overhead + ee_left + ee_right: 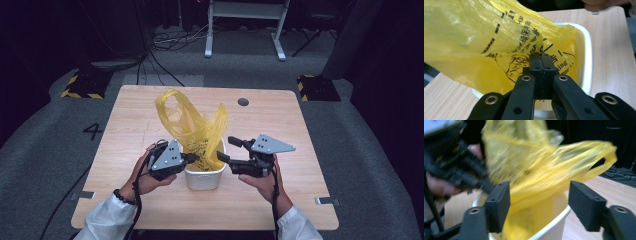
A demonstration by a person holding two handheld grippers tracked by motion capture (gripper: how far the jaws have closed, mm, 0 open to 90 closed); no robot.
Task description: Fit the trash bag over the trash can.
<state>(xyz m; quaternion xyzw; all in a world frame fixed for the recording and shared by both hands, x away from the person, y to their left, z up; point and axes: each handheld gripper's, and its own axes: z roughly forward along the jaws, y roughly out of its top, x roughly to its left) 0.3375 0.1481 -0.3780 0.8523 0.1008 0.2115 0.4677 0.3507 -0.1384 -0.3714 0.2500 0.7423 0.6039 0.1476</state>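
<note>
A yellow plastic bag [192,125] with black print stands up out of a small white tub [205,181] at the middle of the wooden table [300,150]. At the tub's left rim my left gripper [192,158] is shut, its pads pinching a fold of the bag [474,37] over the tub's rim [587,62]; the jaws [540,56] meet with film between them. My right gripper [227,149] hovers open at the tub's right side. In the right gripper view its jaws [539,202] straddle the bag [544,170] above the tub [554,227] without touching it, and the left gripper [456,167] shows beyond.
A round hole [243,102] sits near the table's far edge. Beyond the table lie floor cables [170,40], a white frame's legs [245,25] and yellow-black striped blocks [82,85] at both far corners. Bare wood surrounds the tub.
</note>
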